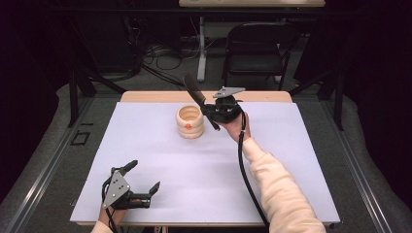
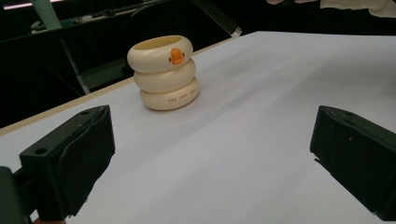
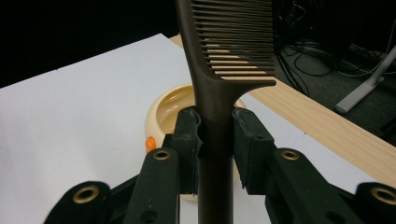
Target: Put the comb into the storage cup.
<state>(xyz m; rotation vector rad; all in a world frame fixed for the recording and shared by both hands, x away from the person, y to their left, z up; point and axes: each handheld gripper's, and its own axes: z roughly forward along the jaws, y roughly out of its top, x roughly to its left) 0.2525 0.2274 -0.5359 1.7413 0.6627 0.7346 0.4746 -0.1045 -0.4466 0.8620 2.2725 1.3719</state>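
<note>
The left gripper rests low on the near left part of the white table, well apart from the cream holder, with its jaws spread wide and nothing between them. The left gripper view looks out between those two black jaws across bare white surface to the holder, and shows what the high view cannot: three stacked rounded rings, an orange duck mark on the top ring and a line of small red lettering on the bottom one.

Farther back, the right gripper hangs just to the right of the holder, held in a hand with a cream sleeve. It pinches a dark comb by its handle, and the comb slants up and back above the holder's right rim. The right gripper view gives the grip itself: both pads press on the handle of the comb, the teeth stand above, and the holder's open mouth lies right behind the jaws, with the table's wooden far edge beyond.
</note>
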